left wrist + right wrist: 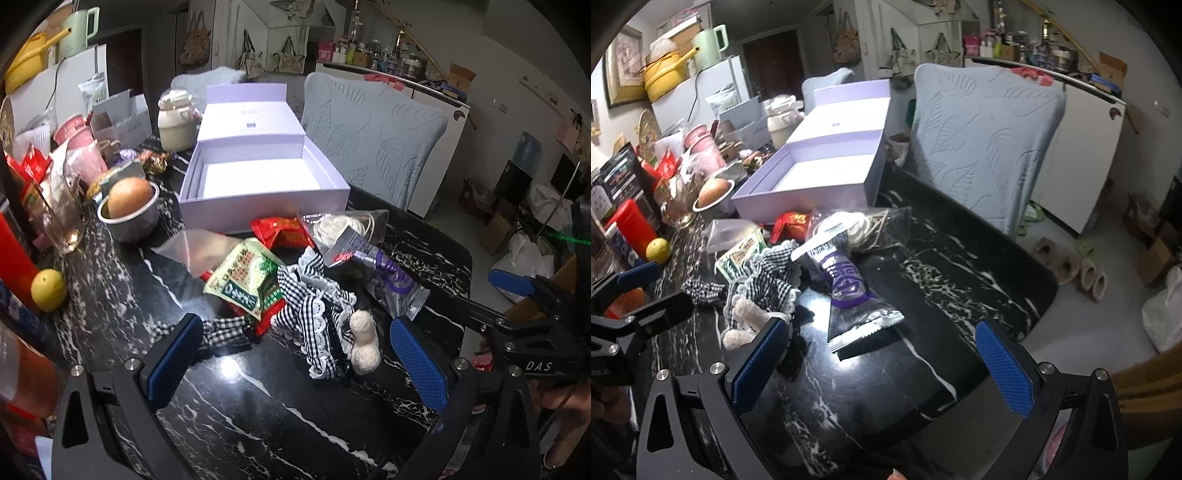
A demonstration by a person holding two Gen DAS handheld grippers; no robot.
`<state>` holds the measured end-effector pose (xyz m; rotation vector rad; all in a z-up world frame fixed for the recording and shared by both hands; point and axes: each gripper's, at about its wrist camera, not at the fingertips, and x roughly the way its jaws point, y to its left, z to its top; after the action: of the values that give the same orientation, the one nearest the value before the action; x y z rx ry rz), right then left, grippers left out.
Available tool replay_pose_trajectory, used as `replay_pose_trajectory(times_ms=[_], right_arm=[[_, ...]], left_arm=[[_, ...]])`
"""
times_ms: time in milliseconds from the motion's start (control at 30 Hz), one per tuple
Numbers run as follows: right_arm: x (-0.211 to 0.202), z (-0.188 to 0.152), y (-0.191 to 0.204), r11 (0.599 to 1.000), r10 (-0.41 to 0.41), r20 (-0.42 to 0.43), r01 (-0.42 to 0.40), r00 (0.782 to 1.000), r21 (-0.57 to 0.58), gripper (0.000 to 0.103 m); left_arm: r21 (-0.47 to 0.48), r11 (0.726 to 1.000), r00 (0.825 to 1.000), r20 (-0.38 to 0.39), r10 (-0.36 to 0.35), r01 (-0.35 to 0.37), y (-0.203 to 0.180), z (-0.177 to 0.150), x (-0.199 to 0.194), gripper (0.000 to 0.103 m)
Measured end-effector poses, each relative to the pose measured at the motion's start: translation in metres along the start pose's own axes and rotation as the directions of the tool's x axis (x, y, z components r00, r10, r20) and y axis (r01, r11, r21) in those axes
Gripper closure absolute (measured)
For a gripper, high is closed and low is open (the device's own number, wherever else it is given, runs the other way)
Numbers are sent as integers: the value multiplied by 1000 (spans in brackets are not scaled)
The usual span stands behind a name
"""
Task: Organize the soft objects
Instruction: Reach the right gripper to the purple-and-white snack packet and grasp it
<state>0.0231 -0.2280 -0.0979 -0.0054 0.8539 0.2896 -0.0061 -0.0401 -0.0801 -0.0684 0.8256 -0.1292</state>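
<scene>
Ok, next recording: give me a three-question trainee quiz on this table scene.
1. True or false: the lilac box already holds the checked cloth.
2. Which packet lies nearest the right tongs? A) purple packet B) red packet C) green packet
3. Fill in: both the left tongs and the right tongs are ____.

Key: 1 false, the box is empty; 2 A; 3 open, holding nothing.
</scene>
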Motion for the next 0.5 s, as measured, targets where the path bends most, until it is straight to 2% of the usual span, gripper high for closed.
replay_pose_trajectory(times_ms=[167, 333, 500], right_arm=[[24, 4, -1, 997, 64, -33, -65, 997, -29, 2], [48, 10, 0, 992, 106, -61, -110, 993, -66, 7], [75, 18, 6, 983, 137, -103, -148, 985, -109, 20]], left_arm=[[-41, 999, 999, -35, -6, 4, 5, -3, 15, 0], [-44, 999, 998, -57, 24, -26, 5, -5, 27, 0], [-40, 999, 997, -74, 23, -26, 1, -4, 34, 0]])
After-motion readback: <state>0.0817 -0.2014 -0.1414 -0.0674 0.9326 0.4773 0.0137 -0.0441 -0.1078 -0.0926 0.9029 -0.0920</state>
